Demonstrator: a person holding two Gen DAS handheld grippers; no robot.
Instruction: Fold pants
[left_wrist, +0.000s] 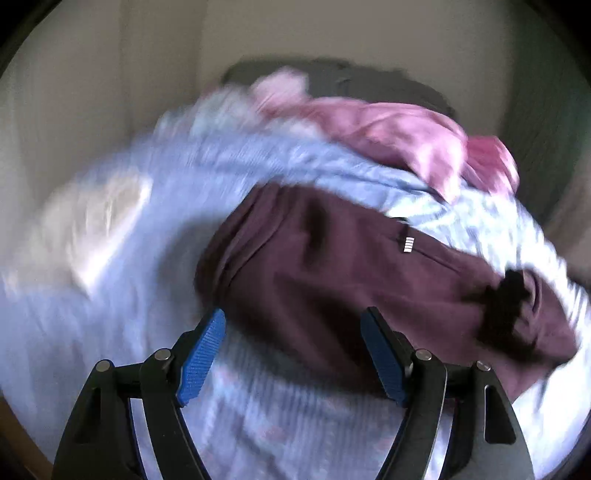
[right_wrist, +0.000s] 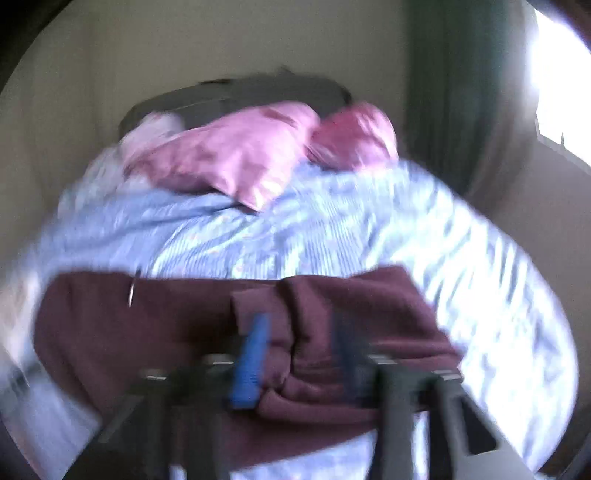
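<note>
The maroon pants (left_wrist: 332, 266) lie on a light blue striped bedspread (left_wrist: 155, 192). A white logo (left_wrist: 407, 244) and a black drawstring (left_wrist: 506, 299) show on them. My left gripper (left_wrist: 293, 325) is open just above the pants' near edge, with nothing between its blue pads. In the right wrist view the pants (right_wrist: 166, 325) spread across the foreground. My right gripper (right_wrist: 303, 347) has its blue pads on either side of a bunched fold of the pants. The view is blurred, so I cannot tell if it grips.
Pink pillows (left_wrist: 399, 136) lie at the head of the bed, also in the right wrist view (right_wrist: 236, 158). A dark headboard (right_wrist: 240, 96) stands behind them. A green curtain (right_wrist: 461, 92) and a bright window (right_wrist: 554, 74) are at the right. A pale cloth (left_wrist: 96, 221) lies left.
</note>
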